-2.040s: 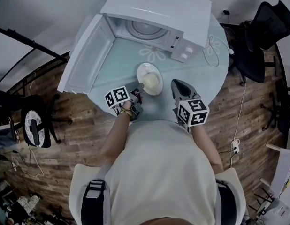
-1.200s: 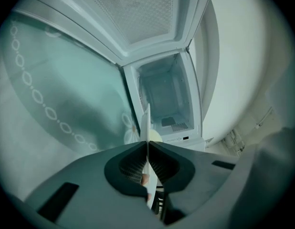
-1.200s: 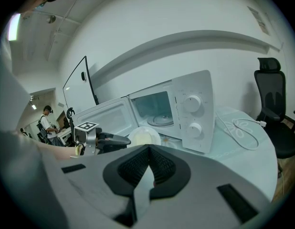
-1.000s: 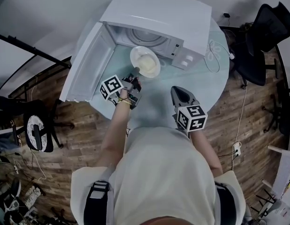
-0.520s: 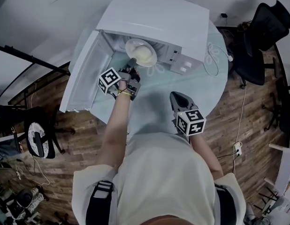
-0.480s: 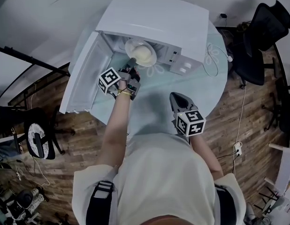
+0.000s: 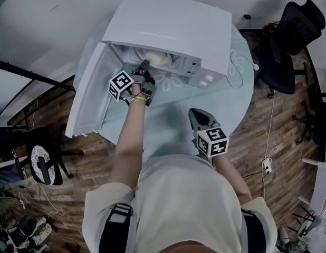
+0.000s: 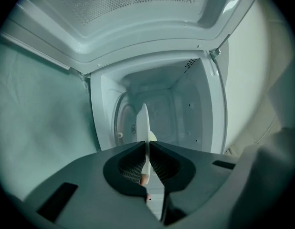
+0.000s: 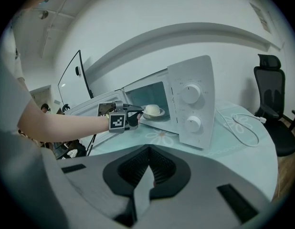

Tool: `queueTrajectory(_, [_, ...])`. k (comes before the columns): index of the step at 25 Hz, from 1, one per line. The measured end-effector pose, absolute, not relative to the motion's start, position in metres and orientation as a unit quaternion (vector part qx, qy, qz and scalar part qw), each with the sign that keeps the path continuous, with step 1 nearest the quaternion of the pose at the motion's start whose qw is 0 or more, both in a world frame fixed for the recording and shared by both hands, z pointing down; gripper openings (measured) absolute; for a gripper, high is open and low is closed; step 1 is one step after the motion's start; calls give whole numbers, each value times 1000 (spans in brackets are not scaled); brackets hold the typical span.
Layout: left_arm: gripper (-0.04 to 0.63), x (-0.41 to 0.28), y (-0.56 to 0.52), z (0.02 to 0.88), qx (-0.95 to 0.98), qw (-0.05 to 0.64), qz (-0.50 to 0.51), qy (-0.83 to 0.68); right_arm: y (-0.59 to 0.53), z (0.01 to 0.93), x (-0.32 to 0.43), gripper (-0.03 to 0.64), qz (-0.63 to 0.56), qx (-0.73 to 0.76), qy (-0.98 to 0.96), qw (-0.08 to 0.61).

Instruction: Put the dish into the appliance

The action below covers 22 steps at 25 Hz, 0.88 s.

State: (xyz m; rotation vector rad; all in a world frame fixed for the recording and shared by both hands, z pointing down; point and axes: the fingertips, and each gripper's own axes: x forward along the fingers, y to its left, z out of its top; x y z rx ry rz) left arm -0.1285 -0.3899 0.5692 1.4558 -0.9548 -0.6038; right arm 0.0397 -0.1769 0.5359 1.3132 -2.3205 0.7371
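White boxy microwave oven [image 7: 171, 28] sits on the round pale-teal table [image 7: 173, 115], and its door [image 7: 92, 96] is swung wide open. The left gripper [image 7: 144, 66] reaches into the oven's mouth, with its jaws clamped tight on the rim of the small round white dish [image 7: 157, 58]. The dish is just inside the cavity and carries a pale lump of food.

The head view hides most of the dish under the oven's top. The left gripper view has the dish [image 8: 144, 128] edge-on, pinched between the pads, with the round turntable [image 8: 120, 123] beyond it. Can't tell if they touch. The right gripper view gives the side angle, with the dish [image 9: 152, 111] level at the opening beside the two white knobs [image 9: 190, 93].

The right gripper [image 7: 197, 116] hangs over the table's near side, jaws closed together with nothing between them.
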Motion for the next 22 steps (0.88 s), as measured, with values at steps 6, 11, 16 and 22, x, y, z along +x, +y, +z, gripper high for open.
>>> queueTrajectory(6, [25,-128,-407,573,624,605,-259,-421,-179,538,40,5,266,470,-821,186])
queueTrajectory(11, [26,-127,-417,578,621,606,-249,-431,-182,539,41,5,268,471,-819,186])
queueTrajectory(16, [25,-126,-428,584,615,607,-242,-442,-183,542,42,5,272,473,-817,188])
queueTrajectory(22, [25,-127,-433,593,605,605,-212,-472,-185,543,44,5,273,476,-815,189])
